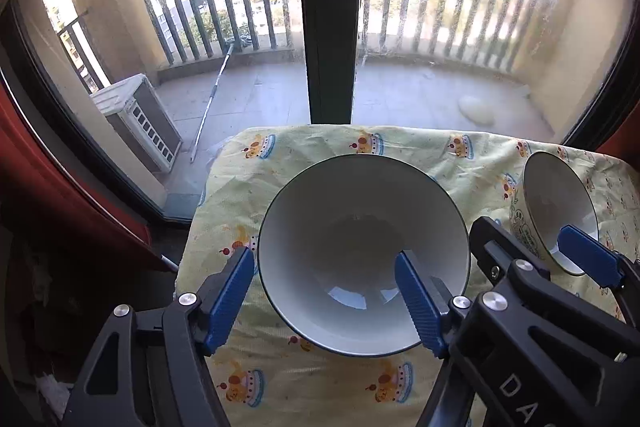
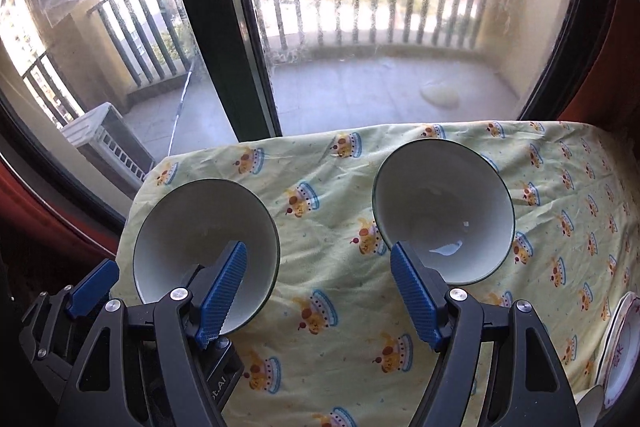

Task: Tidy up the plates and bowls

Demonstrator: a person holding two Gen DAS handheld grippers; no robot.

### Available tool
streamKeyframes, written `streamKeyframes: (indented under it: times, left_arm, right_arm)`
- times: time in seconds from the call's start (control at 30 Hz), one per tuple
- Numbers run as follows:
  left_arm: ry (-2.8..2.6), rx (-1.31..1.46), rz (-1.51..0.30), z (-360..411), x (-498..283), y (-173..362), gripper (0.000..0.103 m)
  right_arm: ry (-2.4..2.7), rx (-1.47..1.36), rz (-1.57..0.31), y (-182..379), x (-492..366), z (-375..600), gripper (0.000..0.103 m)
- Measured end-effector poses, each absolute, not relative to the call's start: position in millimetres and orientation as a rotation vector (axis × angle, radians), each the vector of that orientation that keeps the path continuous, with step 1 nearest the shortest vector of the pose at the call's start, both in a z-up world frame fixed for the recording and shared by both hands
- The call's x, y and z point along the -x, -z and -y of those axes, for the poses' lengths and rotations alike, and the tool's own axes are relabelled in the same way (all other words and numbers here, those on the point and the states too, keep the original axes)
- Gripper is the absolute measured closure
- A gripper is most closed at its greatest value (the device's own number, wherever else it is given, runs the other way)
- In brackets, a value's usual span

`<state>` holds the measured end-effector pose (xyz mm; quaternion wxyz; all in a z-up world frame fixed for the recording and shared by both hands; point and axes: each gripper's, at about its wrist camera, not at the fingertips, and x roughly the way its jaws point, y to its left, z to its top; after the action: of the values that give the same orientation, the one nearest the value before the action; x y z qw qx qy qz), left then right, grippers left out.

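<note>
White and dark-rimmed, two round ceramic bowls sat on the yellow printed tablecloth [image 2: 340, 227]. The left gripper [image 1: 324, 291] straddled the left bowl's [image 1: 360, 219] rim, jaws wide, pads not pressing. The right gripper [image 2: 316, 291] gaped beside the right bowl [image 2: 444, 211], holding nothing.

only readable stuff: "DA" on the right gripper [image 1: 520, 251] body, and "ot.AI" on the left gripper [image 2: 168, 275] body.

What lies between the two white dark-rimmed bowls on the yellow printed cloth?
Only bare yellow printed cloth separates the left white dark-rimmed bowl from the right one, seen in the right wrist view; nothing else sits there.
</note>
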<state>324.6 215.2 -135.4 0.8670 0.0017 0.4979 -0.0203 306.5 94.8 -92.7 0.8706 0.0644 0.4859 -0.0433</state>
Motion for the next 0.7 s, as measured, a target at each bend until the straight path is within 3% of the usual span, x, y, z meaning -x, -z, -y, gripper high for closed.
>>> streamKeyframes:
  times: [0.23,0.4,0.57,0.7]
  left_arm:
    - [0.040,0.006,-1.067,-222.9,-341.9,151.7,0.038]
    - [0.032,0.015,-1.085,-230.8,-350.7,162.4,0.055]
    - [0.040,0.056,-1.091,-237.2,-354.6,165.9,0.071]
    - [0.009,0.031,-1.086,-238.1,-356.2,166.2,0.082]
  right_arm:
    - [0.080,-0.139,-1.051,114.8,-329.7,-104.4,0.042]
    - [0.075,-0.142,-1.077,127.0,-341.0,-112.9,0.053]
    - [0.053,-0.187,-1.075,131.7,-346.3,-116.3,0.078]
    - [0.055,-0.171,-1.073,131.6,-349.7,-120.0,0.081]
